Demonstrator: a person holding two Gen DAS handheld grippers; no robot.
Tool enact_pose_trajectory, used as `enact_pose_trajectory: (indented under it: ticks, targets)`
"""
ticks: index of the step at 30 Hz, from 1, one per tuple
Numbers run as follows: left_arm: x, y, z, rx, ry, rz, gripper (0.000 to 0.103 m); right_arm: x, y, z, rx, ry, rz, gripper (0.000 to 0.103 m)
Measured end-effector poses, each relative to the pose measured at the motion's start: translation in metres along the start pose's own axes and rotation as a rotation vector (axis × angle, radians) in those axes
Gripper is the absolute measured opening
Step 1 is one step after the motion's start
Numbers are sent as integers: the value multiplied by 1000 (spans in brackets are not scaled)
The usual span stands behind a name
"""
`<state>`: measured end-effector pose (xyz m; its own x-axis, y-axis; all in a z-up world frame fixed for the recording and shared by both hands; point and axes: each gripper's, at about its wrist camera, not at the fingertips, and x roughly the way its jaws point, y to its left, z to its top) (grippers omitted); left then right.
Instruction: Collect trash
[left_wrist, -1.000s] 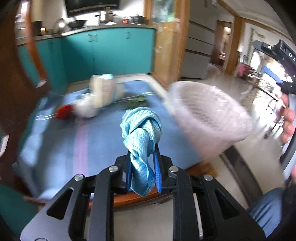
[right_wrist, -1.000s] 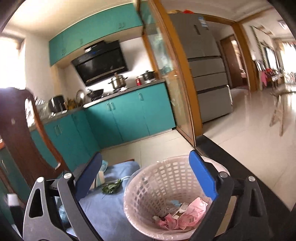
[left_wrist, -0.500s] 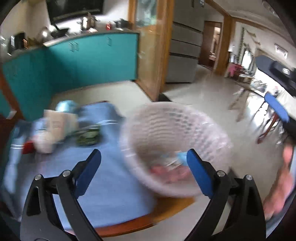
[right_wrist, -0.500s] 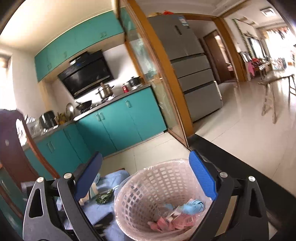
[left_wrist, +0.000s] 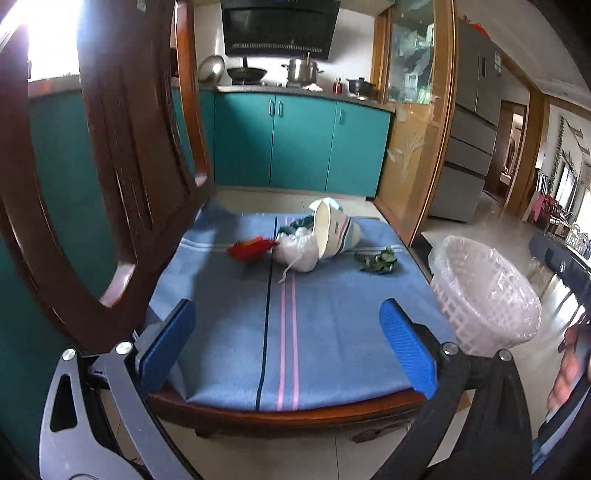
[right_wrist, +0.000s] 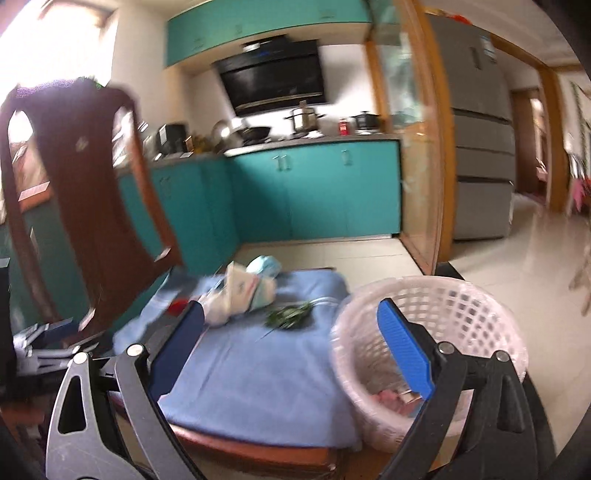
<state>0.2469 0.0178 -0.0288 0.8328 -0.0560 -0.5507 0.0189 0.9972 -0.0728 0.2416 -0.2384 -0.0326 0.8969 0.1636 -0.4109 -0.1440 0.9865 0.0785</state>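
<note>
The left gripper (left_wrist: 288, 347) points forward and downward over the blue cloth (left_wrist: 317, 332) that covers the chair seat, with the dark wooden chair back (left_wrist: 122, 155) close on its left. Its jaws are opening, almost fully spread, with nothing between the blue pads. The right gripper (right_wrist: 291, 350) also tilts down; its jaws stand wide, the right finger (right_wrist: 406, 354) inside the white mesh basket (right_wrist: 461, 314), the left one outside over the cloth, so the near rim lies between them. Whether the pads press on the rim cannot be told.

A second ago the left gripper was clamped on a crumpled blue rag; that rag is gone from its jaws, and half a second ago it lay in the basket on the pink scraps (right_wrist: 388, 398). The basket now sits at the seat's right edge, lower than before.

Still on the cloth: a tipped paper cup (left_wrist: 332, 230), a white wad (left_wrist: 297, 251), a red wrapper (left_wrist: 249, 245), green leaves (left_wrist: 376, 260).
</note>
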Motion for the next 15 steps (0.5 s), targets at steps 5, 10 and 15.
enact_pose_trajectory:
  ticks: [5,10,15]
  targets:
    - [-3,2,-2,27,-13,-14,99,4,28,-9,-75,13,13,93]
    - [-5,-1,-1,29,-12,-40,99,11,28,-11,-73,29,1,93]
    - [-6,-1,1,19,-18,-44,99,16,24,-14,-45,57,4,93]
